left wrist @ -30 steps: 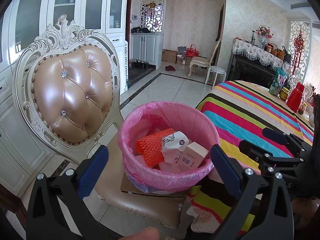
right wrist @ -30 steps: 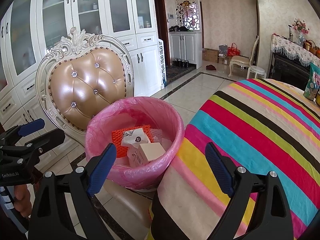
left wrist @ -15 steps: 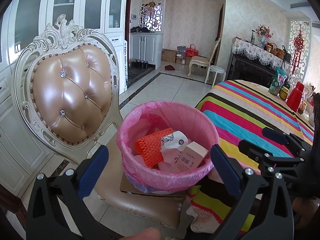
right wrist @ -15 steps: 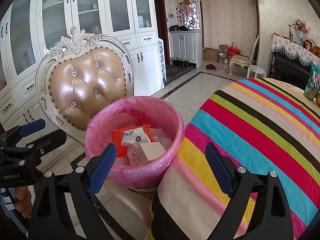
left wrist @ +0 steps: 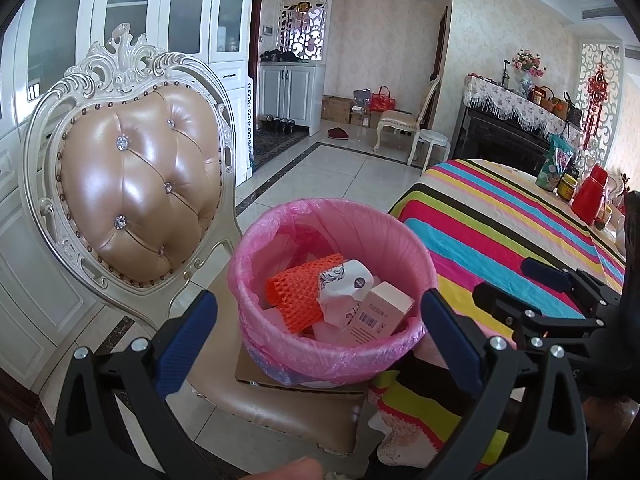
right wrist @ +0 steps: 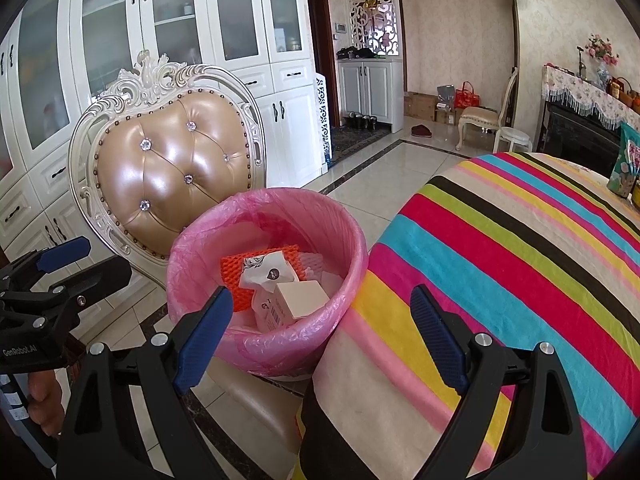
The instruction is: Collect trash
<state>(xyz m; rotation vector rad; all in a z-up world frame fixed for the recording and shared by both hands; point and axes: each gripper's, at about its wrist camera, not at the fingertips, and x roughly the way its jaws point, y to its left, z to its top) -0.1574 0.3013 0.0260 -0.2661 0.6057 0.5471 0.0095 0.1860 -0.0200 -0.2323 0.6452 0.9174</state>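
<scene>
Both grippers are hovering empty over the bin area. The left gripper [left wrist: 318, 320], black frame with blue finger pads, is sitting with jaws spread wide, nothing between them, aimed level at the round wastebasket lined with a pink plastic bag [left wrist: 332, 356]. The bin is showing right between its two fingers. A bare fingertip of the person's hand [left wrist: 292, 470] is poking in at the bottom edge of the left wrist view.

The right gripper [right wrist: 322, 332], same black and blue build, is also gaping wide and gripping nothing. It is pointing at the near rim of the bin and the edge of the round table with the rainbow-striped cloth [right wrist: 520, 248]. In the right wrist view the left gripper is showing at the far left edge, with part of the person's hand wrapping its handle below.

Trash is lying inside the bin: an orange foam mesh fruit sleeve [left wrist: 298, 294], a crumpled white wrapper with black print [left wrist: 346, 280] lying on top of it, and a pale pink cardboard box with a barcode [left wrist: 378, 312] leaning against the near wall of the bin.

The bin is standing on a flat piece of brown cardboard [left wrist: 296, 380] on the seat of an ornate white chair with a tufted tan leather back [left wrist: 136, 184], just beside the table edge. A red thermos [left wrist: 590, 194] and jars are standing on the far side of the table.
</scene>
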